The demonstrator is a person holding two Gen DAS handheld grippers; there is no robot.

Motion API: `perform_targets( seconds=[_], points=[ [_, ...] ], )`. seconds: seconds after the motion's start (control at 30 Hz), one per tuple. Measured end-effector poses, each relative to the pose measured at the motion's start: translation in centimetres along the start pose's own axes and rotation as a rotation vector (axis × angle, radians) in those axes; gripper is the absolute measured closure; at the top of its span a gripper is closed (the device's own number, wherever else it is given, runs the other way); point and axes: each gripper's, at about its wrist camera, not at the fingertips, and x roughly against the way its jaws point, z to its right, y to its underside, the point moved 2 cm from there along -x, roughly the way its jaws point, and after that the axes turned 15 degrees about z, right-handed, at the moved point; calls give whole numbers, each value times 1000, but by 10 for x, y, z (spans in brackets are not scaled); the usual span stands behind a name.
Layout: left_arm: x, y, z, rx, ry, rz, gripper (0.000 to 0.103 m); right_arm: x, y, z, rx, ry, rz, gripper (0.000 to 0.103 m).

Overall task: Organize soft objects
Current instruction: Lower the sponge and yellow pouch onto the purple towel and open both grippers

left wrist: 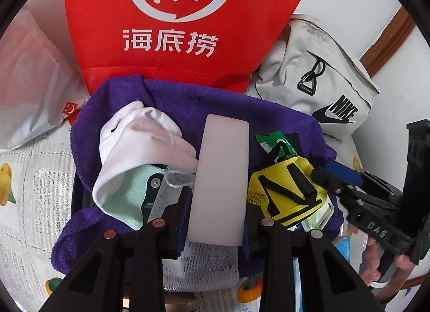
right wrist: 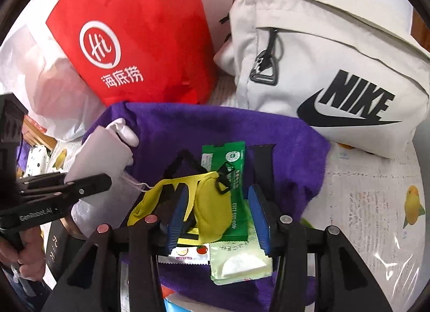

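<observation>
Purple terry cloth, a towel point(right wrist: 215, 129) spread over the fruit-print table cover point(right wrist: 376, 191), serves as the collecting spot, and most of what matters lies on it. Behind it stand a red paper bag point(left wrist: 166, 16) and a pale backpack point(right wrist: 336, 51), neither of which looks involved so far. On the towel's left side rests a white sock point(left wrist: 145, 134), with a mint-green one tucked partly under it. The left gripper point(left wrist: 219, 231) is clenched on a flat, pale pink block point(left wrist: 220, 177), held upright over the towel with a white mesh pouch hanging beneath; whether it is soap or a sponge I cannot tell. On the right side lies a yellow mask with black straps point(right wrist: 207, 204), resting across a green snack packet point(right wrist: 231, 177) and a paler green sachet. The right gripper point(right wrist: 219, 220) stands released, its blue pads on either side of the mask without pressing it. By my reading the sorting is partway: several soft things are gathered on the towel, the pink block is not yet put down, and the packets under the mask look out of place.
</observation>
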Motion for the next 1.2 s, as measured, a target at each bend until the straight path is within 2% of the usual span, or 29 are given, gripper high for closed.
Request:
perform_targets(
  seconds=[0.33, 0.47, 0.6, 0.67, 0.9, 1.07, 1.2],
  points=[
    [-15, 7, 5, -10, -10, -22, 71, 11, -6, 7, -33, 8, 51, 57],
    [-18, 8, 6, -15, -11, -27, 67, 12, -6, 13, -56, 6, 54, 57],
    [-18, 7, 7, -29, -31, -35, 48, 11, -6, 12, -52, 0, 49, 57],
    [-18, 7, 7, -37, -47, -43, 43, 11, -6, 10, -44, 2, 49, 57],
    [-15, 9, 6, -38, -62, -51, 30, 8, -2, 7, -36, 1, 34, 56],
    [-6, 9, 15, -33, -1, -46, 20, 10, -2, 6, -24, 1, 43, 56],
    [2, 8, 21, -28, 23, -48, 20, 16, -5, 7, -21, 7, 53, 56]
  ],
)
